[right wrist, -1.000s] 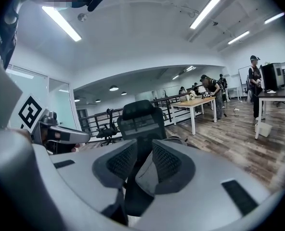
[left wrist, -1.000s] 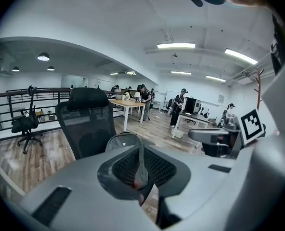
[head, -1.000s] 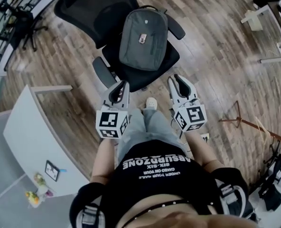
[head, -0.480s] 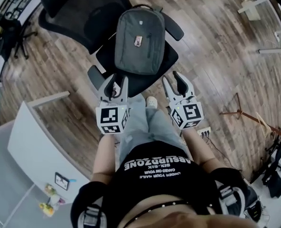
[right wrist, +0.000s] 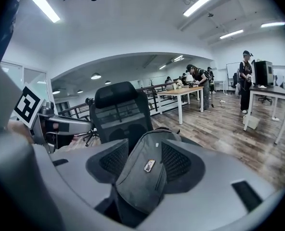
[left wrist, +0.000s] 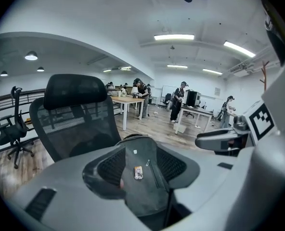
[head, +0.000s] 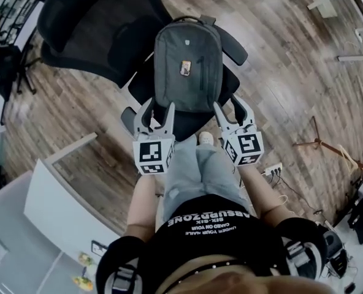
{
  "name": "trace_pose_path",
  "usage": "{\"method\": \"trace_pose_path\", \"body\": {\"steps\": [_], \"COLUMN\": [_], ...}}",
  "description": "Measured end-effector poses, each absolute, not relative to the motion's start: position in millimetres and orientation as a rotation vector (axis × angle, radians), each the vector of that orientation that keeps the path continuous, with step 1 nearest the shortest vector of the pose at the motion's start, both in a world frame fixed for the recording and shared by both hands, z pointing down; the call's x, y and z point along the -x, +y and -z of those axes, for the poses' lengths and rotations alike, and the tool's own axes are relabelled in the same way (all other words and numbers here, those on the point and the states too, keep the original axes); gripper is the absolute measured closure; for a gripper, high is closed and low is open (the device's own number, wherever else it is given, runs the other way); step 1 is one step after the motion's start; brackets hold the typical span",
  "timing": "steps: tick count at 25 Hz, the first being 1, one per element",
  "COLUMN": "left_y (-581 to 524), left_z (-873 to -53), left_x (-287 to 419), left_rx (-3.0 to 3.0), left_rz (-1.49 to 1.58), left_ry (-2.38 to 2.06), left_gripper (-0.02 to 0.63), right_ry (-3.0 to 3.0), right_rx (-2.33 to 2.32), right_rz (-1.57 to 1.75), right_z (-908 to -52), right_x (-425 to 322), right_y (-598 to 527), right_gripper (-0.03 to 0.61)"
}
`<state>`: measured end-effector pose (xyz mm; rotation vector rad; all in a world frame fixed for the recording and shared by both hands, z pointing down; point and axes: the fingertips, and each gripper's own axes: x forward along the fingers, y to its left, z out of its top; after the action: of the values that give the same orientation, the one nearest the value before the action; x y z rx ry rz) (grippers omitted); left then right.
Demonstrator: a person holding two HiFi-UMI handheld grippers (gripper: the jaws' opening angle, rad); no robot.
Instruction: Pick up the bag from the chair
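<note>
Found bag (head: 188, 66) leaning upright on chair (head: 89, 29) seat. Noted left tongs (head: 156, 112) and right tongs (head: 233, 109) just opened wide, empty, at chair's front edge. Recommend flanking bag's lower sides, clamping evenly, lifting straight up.

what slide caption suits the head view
Left gripper and right gripper, jaws just opened and empty, point at grey fabric backpack on black office chair

One grey backpack (head: 188, 66) rests on one black mesh office chair (head: 89, 26). A second office chair (left wrist: 11, 129) stands at the far left. One white power strip (head: 272, 171) lies on the floor at the right. At least three people (left wrist: 181, 100) stand by two tables (left wrist: 127, 100) at the far end.
</note>
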<state>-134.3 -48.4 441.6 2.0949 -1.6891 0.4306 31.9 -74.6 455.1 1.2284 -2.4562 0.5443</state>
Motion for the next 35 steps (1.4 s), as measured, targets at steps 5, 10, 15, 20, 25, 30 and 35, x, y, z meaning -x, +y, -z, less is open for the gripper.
{"method": "trace_pose_path", "body": {"steps": [5, 10, 15, 20, 25, 30, 35], "left_y": [-67.0, -78.9, -94.9, -112.4, -126.6, -132.0, -134.8], "left_z": [-477.1, -511.9, -542.9, -564.3, -598.6, -629.5, -659.7], "left_x": [152.0, 160.3, 168.9, 177.4, 186.0, 191.6, 195.6], "left_rx": [-2.07, -2.044, -2.026, -2.012, -1.967, -1.962, -1.932], "left_rz": [-0.48, -0.531, -0.58, -0.612, -0.647, -0.736, -0.786], "left_ry": [-1.673, -1.635, -1.606, -1.6, -1.578, -1.538, -1.495], "left_gripper": [0.42, 0.414, 0.41, 0.408, 0.408, 0.408, 0.408], "right_ry": [-2.403, -2.339, -2.283, -2.236, -2.185, -2.142, -2.103], "right_rx": [-1.247, -1.241, -1.252, -1.265, -1.28, -1.295, -1.296], "right_rz": [-0.548, -0.543, -0.551, -0.579, -0.606, -0.633, -0.668], "right_z": [-485.7, -517.3, -546.8, -572.6, -599.3, -625.0, -649.7], "right_x": [-25.9, -25.2, -26.7, -30.1, -35.5, -39.1, -42.8], "right_y": [-95.9, -108.8, -122.0, -133.0, -141.3, -149.2, -153.1], "right_gripper": [0.351, 0.343, 0.341, 0.341, 0.339, 0.334, 0.333]}}
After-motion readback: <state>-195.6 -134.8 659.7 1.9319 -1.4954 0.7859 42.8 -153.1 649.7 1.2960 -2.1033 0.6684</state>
